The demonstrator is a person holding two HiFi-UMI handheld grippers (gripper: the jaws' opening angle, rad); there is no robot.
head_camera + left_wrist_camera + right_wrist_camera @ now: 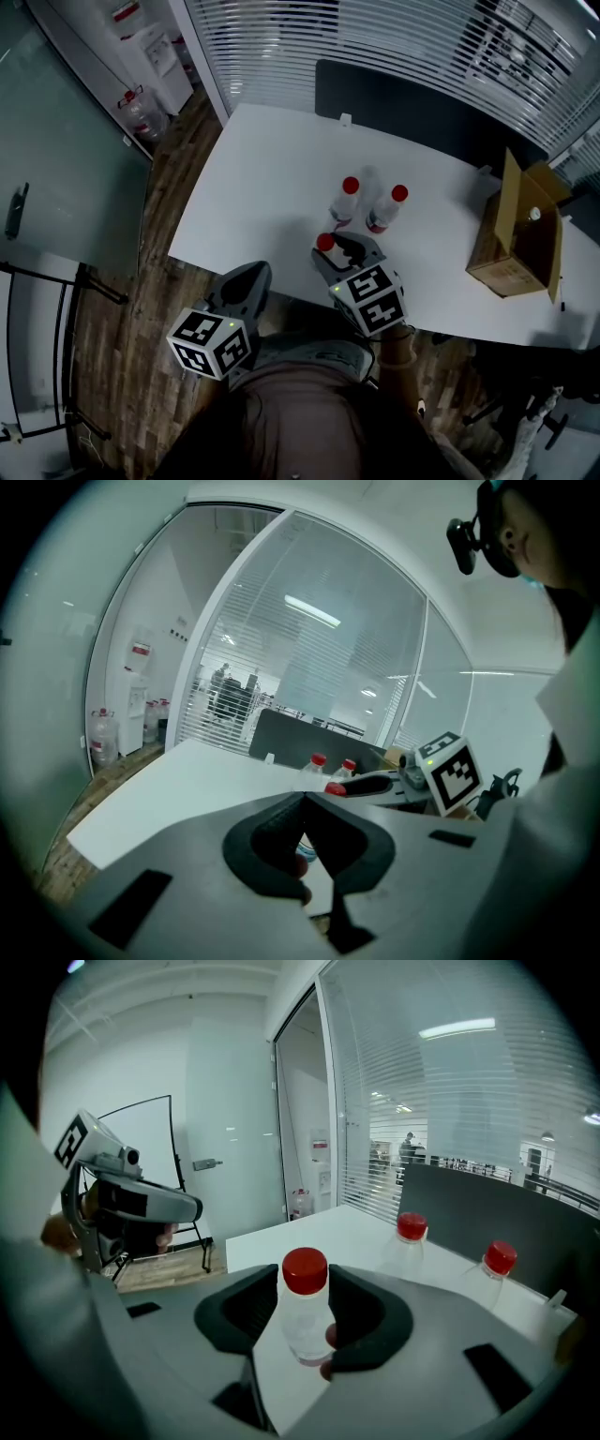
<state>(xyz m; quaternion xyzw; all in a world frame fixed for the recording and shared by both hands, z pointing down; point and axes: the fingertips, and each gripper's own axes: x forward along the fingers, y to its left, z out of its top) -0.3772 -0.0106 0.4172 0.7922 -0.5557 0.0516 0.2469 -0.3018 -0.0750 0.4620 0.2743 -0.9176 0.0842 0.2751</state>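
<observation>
Three clear bottles with red caps stand on the white table point(253, 178). My right gripper point(330, 251) point(305, 1283) is shut on the nearest bottle point(305, 1321), its pads pressing both sides below the red cap point(325, 242). Just beyond it stand the other two bottles point(348, 199) point(382, 212), apart from the gripper. In the right gripper view they are at the right point(411, 1237) point(497, 1265). My left gripper point(251, 274) point(305, 799) hovers at the table's front edge, left of the right one. It is shut, jaws meeting at the tips with nothing held.
An open cardboard box point(516, 234) sits at the table's right end. A dark partition panel point(412, 108) runs along the far edge, with slatted blinds behind it. A water dispenser point(155, 56) and jugs stand at the far left on the wooden floor.
</observation>
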